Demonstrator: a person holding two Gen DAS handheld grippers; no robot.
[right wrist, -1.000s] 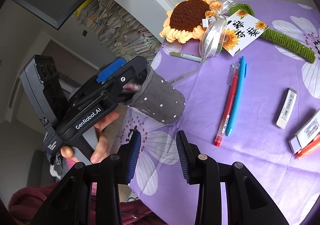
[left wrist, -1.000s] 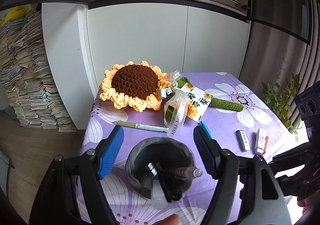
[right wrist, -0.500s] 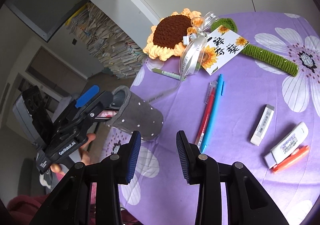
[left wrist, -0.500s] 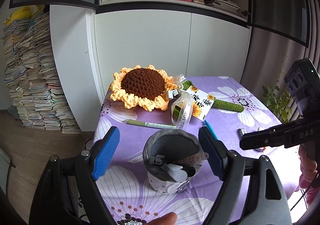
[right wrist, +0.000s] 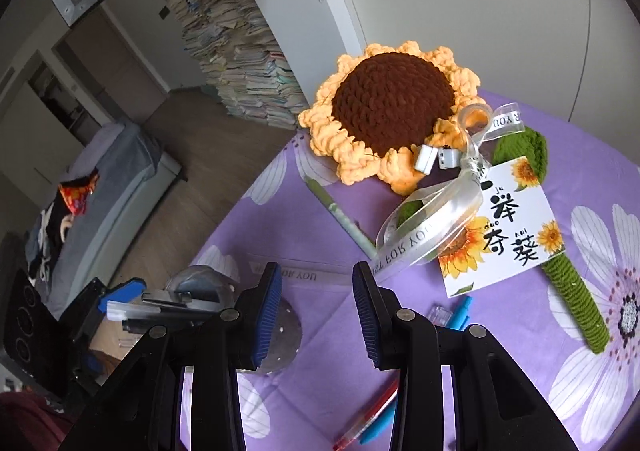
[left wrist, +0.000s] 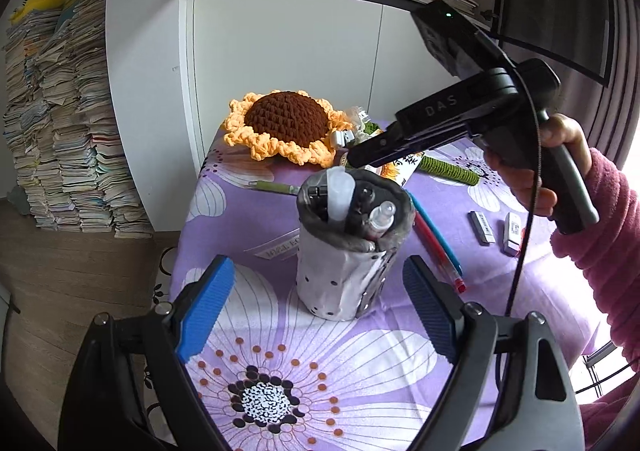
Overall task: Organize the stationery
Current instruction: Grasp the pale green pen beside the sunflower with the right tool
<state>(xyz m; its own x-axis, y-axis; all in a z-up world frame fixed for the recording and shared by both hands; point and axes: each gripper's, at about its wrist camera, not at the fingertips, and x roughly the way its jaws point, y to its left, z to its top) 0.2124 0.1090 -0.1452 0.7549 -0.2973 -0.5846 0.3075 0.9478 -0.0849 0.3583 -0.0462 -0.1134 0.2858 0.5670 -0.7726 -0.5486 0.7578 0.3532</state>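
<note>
From the left wrist camera, the left tongs [left wrist: 316, 315] have their jaws opening, blue pads wide apart on either side of the grey pen holder [left wrist: 348, 247] without touching it. The holder stands upright on the bench [left wrist: 500, 315], which wears a purple cloth printed with white flowers, and it is already stuffed with pens and caps. Just right of the holder lie a red pen [left wrist: 438, 251] and a blue pen [left wrist: 434, 233] side by side. Further right rest two erasers [left wrist: 482, 227], near each other. A green pen [left wrist: 276, 187] lies behind the holder, in front of the crocheted sunflower [left wrist: 286, 127]. A hand [left wrist: 540, 167] in a pink sleeve holds the right tongs' handle above the bench.

From the right wrist camera, the right tongs [right wrist: 316, 315] are set narrow with nothing between the pads, poised over bare cloth. The pen holder [right wrist: 208, 291] sits at lower left, partly hidden by the tongs, with the left tongs [right wrist: 124, 291] beside it. The green pen [right wrist: 340, 219] lies ahead, next to the sunflower [right wrist: 392, 111], its ribbon [right wrist: 432, 219] and a printed card [right wrist: 508, 227]. The red pen [right wrist: 372, 411] and blue pen [right wrist: 456, 315] lie partly hidden under the right finger.
</note>
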